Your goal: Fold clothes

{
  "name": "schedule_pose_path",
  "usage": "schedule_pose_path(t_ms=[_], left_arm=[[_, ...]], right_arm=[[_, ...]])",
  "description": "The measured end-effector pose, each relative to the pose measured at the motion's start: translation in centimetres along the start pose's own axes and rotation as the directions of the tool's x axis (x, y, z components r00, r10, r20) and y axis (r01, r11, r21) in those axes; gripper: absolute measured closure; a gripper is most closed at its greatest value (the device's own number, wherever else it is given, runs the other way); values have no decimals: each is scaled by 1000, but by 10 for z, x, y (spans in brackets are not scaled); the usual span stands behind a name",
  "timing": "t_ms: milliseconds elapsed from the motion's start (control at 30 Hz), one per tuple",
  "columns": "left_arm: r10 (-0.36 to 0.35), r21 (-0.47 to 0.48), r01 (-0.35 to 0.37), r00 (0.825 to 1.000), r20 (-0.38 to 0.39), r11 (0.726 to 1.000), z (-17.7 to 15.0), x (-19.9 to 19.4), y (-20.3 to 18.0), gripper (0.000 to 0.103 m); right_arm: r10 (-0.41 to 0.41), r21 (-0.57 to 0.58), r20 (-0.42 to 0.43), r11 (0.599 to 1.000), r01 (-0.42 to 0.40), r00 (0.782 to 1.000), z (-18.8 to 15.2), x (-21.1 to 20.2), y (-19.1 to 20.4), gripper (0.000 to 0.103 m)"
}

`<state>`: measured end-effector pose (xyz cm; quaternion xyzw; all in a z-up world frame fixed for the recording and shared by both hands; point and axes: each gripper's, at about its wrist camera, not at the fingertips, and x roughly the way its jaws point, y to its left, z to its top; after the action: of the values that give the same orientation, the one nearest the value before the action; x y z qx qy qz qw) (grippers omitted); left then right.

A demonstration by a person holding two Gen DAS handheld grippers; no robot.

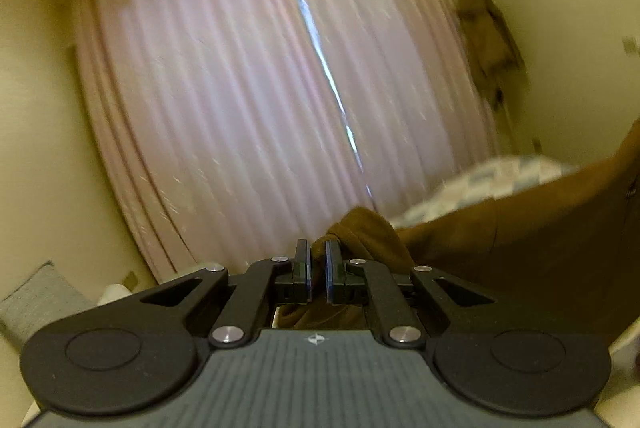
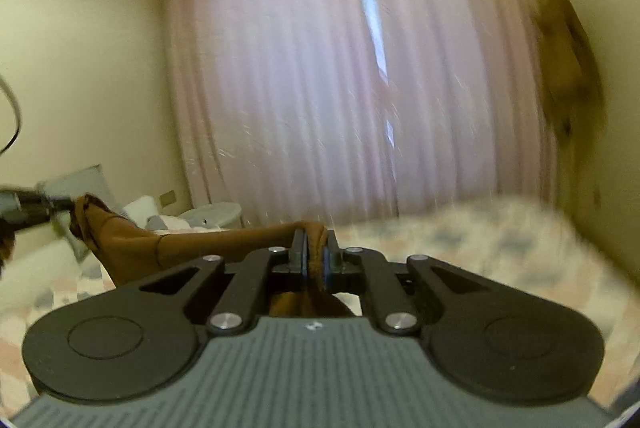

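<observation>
Right wrist view: right claw (image 2: 316, 254) and left claw (image 2: 60, 206) each clamped on a corner of the brown garment (image 2: 192, 240), lifted above the bed (image 2: 460, 240); best kept taut and level before laying flat.

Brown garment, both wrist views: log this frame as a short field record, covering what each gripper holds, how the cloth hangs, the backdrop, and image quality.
garment: brown garment, lifted, stretched between the two grippers
left gripper: left gripper shut on a bunched corner of the cloth
right gripper: right gripper shut on another bunched edge
cloth span: taut from the right gripper leftward to the left one at the right wrist view's left edge
below: patterned bedspread
backdrop: pink curtain, thin bright gap in it
image quality: background motion-blurred in both views
</observation>
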<state>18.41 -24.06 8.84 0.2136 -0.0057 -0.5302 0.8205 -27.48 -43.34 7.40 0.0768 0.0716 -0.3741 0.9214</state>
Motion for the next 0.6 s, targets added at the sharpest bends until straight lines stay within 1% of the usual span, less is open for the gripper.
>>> schedule_pose_path(t_ms=[100,133,167,233,267,300,333,367,400,433,467,500,533,567,600], left_arm=[[43,-22,-42,998,50,999,16,-50,9,96],[59,-28,-57,996,65,998,22,-63,11,102],[92,-37,-89,992,84,995,30,-75,15,103],[120,-73,-112,987,105,991,44,-91,27,103],[124,-102,-112,986,114,988,49,-94,33,103],[143,-115,-130,983,114,985,51,-92,37,103],[159,-124,-147,982,98,981,51,-83,38,103],[146,-140,-136,987,62,981,46,-66,37,103],[133,-156,-128,991,22,980,40,-48,35,101],[122,-168,-127,992,-39,978,28,-24,26,103],[83,-181,-103,990,-114,978,13,1,16,103],[38,-198,-74,983,-177,977,-4,23,3,96],[-11,-234,-44,973,-230,971,-25,41,-17,98],[-66,-272,-14,957,-281,962,-47,58,-37,95],[-135,-307,29,934,-331,951,-69,72,-58,88]], right_arm=[[8,-128,40,992,-3,999,38,-22,24,97],[12,-159,49,987,-4,999,49,-28,28,97],[15,-191,56,982,-4,998,60,-31,31,97],[20,-256,66,967,-3,998,83,-33,33,97],[28,-282,69,960,-7,997,93,-32,33,97],[47,-290,64,957,-27,997,103,-25,30,97],[75,-291,54,955,-56,996,111,-14,26,97],[102,-291,27,953,-90,994,119,0,23,97],[110,-292,-33,950,-115,993,119,26,19,97],[91,-298,-103,947,-118,990,112,58,15,95],[71,-304,-173,945,-122,982,104,89,12,94],[43,-305,-255,944,-122,966,88,119,5,93],[4,-300,-353,947,-117,936,61,145,-8,92],[-34,-295,-446,949,-111,894,33,171,-20,92],[-71,-281,-539,955,-100,839,2,190,-34,92]])
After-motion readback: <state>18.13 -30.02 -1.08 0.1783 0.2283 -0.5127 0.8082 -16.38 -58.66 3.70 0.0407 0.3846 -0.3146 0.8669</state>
